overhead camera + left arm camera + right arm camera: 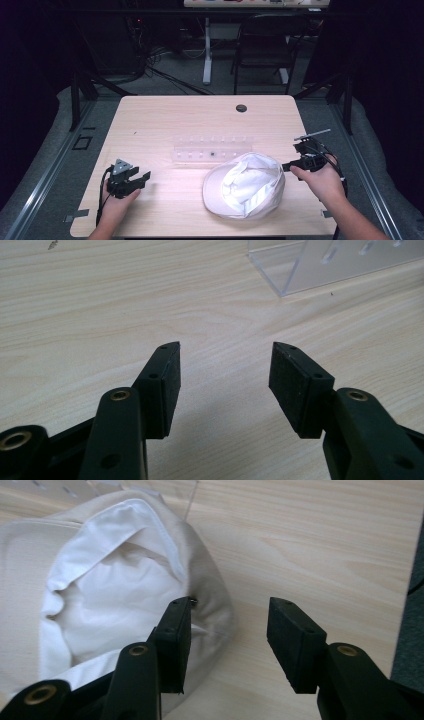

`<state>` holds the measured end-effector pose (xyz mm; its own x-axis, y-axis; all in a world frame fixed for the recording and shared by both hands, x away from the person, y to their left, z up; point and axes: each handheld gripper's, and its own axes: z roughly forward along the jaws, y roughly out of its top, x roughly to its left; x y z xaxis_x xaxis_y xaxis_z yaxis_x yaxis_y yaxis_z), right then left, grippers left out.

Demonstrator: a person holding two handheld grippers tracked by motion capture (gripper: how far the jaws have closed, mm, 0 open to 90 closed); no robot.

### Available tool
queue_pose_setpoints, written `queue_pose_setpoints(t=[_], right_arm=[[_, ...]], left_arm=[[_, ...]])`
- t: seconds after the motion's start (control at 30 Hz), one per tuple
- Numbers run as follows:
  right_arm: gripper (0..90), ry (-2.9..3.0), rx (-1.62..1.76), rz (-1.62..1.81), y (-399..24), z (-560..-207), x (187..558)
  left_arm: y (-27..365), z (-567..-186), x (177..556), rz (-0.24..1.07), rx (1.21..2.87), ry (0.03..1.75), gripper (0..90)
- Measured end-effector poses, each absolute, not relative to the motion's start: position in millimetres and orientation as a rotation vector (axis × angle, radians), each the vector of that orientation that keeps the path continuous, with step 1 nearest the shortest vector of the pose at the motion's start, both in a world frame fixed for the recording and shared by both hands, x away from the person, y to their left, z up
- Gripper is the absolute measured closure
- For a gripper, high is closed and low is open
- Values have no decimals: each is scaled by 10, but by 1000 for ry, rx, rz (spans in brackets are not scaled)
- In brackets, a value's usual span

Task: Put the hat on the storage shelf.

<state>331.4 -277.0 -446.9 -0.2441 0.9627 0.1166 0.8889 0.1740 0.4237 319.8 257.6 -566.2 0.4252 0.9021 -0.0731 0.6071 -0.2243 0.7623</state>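
Observation:
A white cap (245,184) lies upside down on the wooden table (165,120), its lining facing up, right of the middle near the front. My right gripper (294,165) hovers open at the cap's right edge; in the right gripper view its left jaw overlaps the cap (115,580) rim while the other jaw is over bare wood. My left gripper (142,179) stands open over bare table at the front left, nothing between its fingers (165,385). A clear plastic rack (212,150) lies just behind the cap.
The clear rack's corner (320,265) appears at the upper right of the left gripper view. A dark round hole (241,108) sits in the table's far side. A chair (262,45) and desk legs stand beyond the table. The table's right edge (407,570) is close to my right gripper.

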Motion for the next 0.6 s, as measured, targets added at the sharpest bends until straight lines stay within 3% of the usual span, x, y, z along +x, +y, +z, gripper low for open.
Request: queue_pose_setpoints(t=[0.6], right_arm=[[488,2353,2011,500,-2515,-4596,3484]], left_arm=[[2565,-5669,3204,496,1949,1271,469]])
